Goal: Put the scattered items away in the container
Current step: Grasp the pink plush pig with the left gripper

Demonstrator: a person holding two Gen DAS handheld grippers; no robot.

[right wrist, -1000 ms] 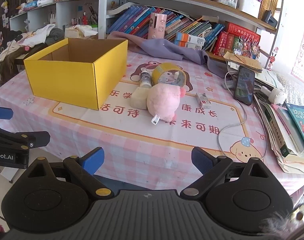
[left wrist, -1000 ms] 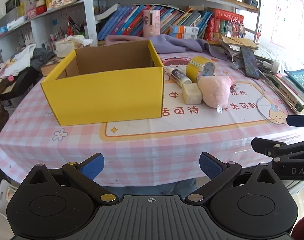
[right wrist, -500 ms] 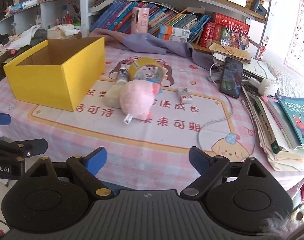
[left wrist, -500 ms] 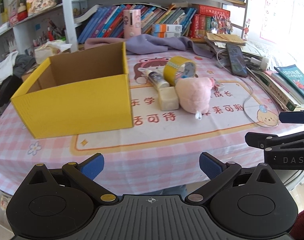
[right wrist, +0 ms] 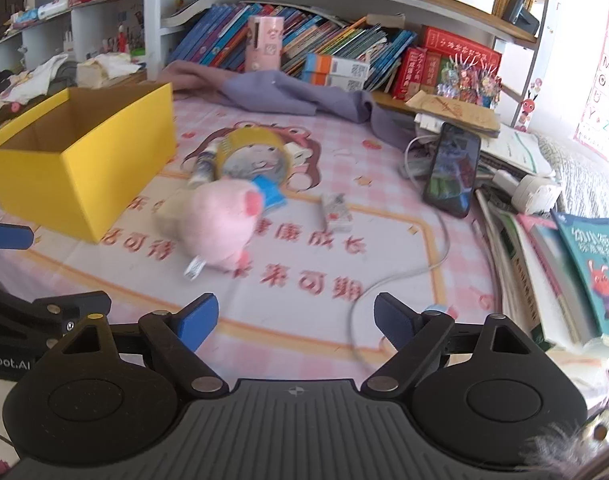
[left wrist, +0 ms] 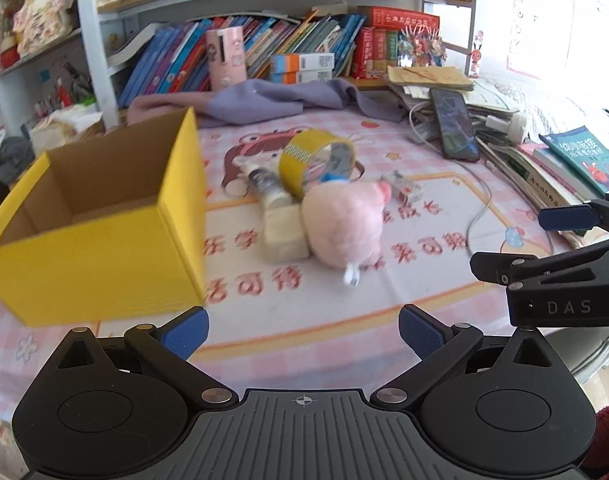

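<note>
An open yellow cardboard box stands empty on the left of the pink table. To its right lie a pink plush pig, a cream block, a small tube, a yellow tape roll, a blue packet and a small white box. My left gripper is open and empty, over the near table edge. My right gripper is open and empty, short of the pig.
A purple cloth lies at the back under a bookshelf. A phone with a white cable and stacked books crowd the right side.
Both grippers have moved forward and right toward the scattered items; the box has shifted left in view. Both jaws stay open.
</note>
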